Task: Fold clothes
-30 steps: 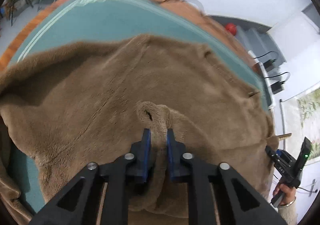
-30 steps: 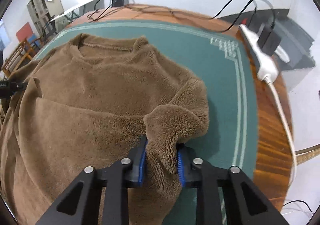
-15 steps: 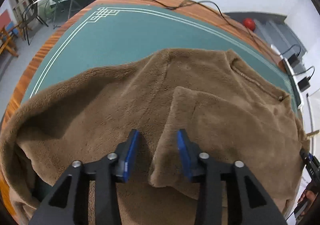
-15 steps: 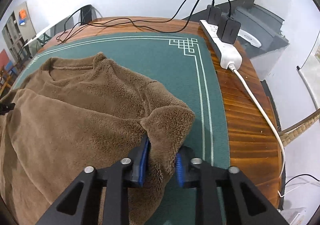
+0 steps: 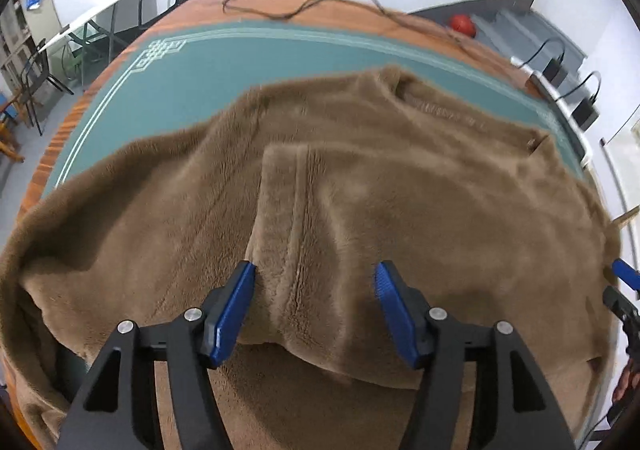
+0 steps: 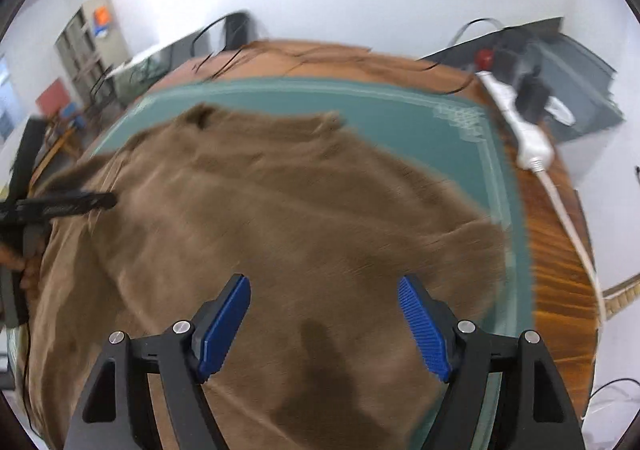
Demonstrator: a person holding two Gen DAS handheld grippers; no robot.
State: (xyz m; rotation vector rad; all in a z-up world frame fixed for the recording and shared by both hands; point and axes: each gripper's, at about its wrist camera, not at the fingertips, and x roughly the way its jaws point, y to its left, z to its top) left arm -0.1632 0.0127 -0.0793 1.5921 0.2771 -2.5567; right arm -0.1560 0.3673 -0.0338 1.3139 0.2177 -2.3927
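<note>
A brown fleece sweater [image 5: 400,209] lies spread on the green mat [image 5: 240,61], its neckline at the far side. A sleeve [image 5: 304,217] is folded in across the body. My left gripper [image 5: 316,278] hangs over that sleeve with its jaws opening; the fabric lies below and between the blue pads, released. In the right wrist view the sweater [image 6: 280,201] fills the blurred middle. My right gripper [image 6: 324,290] is above it, jaws opening and nothing pinched between them. The right gripper's blue tip [image 5: 626,276] shows at the left view's right edge.
The mat covers a wooden table [image 6: 560,250]. A white power strip [image 6: 528,137] with black adapters and a cord lies along the right side. Black cables [image 5: 304,9] trail on the far edge. Chairs [image 5: 36,77] stand off to the left.
Both grippers opened and let go of the sweater folds they held. The sleeve now lies flat across the body. The right gripper pulled up and away from the sweater's right edge.
</note>
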